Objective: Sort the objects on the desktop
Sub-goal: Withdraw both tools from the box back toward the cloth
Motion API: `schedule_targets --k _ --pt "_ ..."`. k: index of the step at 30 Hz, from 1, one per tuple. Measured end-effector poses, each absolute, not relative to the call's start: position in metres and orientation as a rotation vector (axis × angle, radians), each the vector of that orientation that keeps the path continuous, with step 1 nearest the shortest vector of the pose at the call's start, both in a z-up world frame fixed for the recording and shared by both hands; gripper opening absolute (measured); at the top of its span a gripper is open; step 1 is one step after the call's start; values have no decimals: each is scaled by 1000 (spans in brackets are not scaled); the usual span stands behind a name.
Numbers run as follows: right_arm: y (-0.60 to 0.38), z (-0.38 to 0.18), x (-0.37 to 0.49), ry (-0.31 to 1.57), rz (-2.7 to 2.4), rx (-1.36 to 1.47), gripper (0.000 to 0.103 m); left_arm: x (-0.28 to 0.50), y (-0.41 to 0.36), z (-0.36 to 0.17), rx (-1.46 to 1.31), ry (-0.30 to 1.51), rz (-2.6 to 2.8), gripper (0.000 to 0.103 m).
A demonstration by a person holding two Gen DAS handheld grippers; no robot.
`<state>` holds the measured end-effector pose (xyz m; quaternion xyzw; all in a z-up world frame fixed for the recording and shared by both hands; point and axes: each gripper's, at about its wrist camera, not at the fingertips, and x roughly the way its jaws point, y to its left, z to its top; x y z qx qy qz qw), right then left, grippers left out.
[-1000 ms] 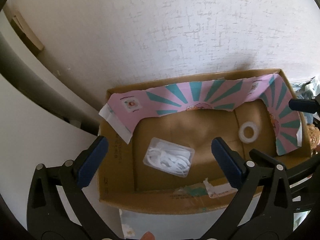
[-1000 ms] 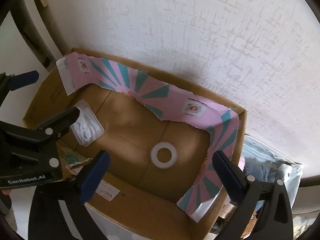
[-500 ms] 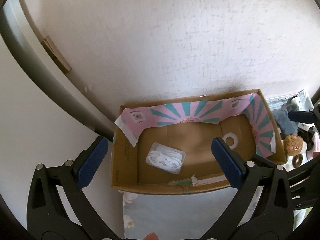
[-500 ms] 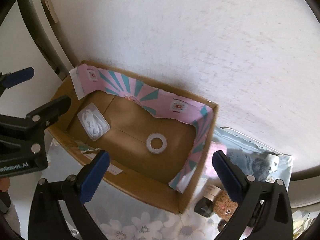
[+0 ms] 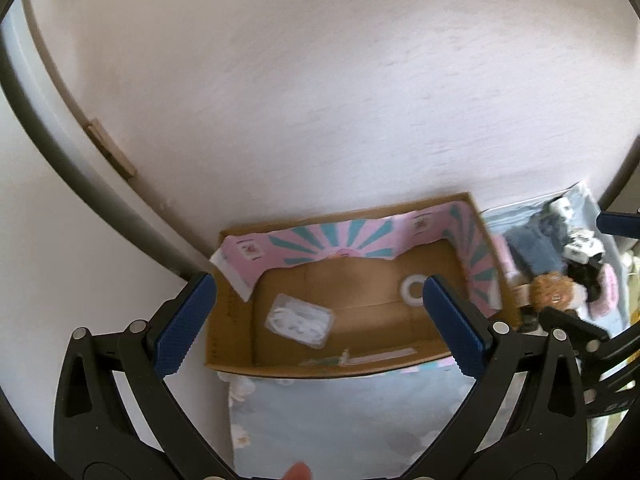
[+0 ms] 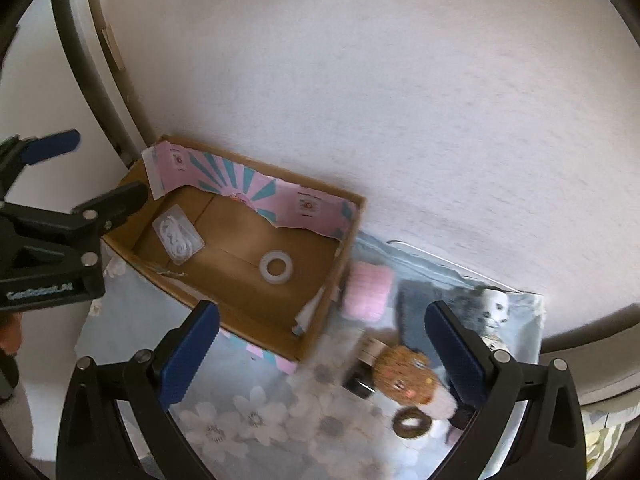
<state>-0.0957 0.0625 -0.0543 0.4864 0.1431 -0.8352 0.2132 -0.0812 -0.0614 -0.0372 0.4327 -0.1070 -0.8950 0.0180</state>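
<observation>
The cardboard box [image 6: 240, 256] stands against the wall on the flowered cloth [image 6: 256, 412]; inside lie a white tape ring [image 6: 276, 267] and a clear case of white cable [image 6: 178, 236]. Unsorted items cluster just right of the box: a brown round plush [image 6: 404, 374], a pink knitted piece [image 6: 366, 290], a small dark ring [image 6: 412, 422]. Your right gripper [image 6: 320, 352] hangs above this cluster, jaws wide apart and empty; your left gripper [image 5: 320, 324] hovers over the box, equally wide and empty. Likely next: choose one item, centre it between the right pads [image 6: 450, 352], descend squarely, and avoid catching the cloth or neighbours.
</observation>
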Motion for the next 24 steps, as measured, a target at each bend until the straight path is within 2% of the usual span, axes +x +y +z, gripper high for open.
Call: schedule_targets --k 7,15,24 --pt "126 -16 -82 397 -2360 1319 102 -67 -30 -15 1333 -297 -2879 103" --pt "216 15 -64 342 -2445 1324 102 -38 25 7 1308 -347 -2991 103" --pt "277 -12 -28 290 -2477 1351 102 7 82 -37 1400 -213 -3074 103"
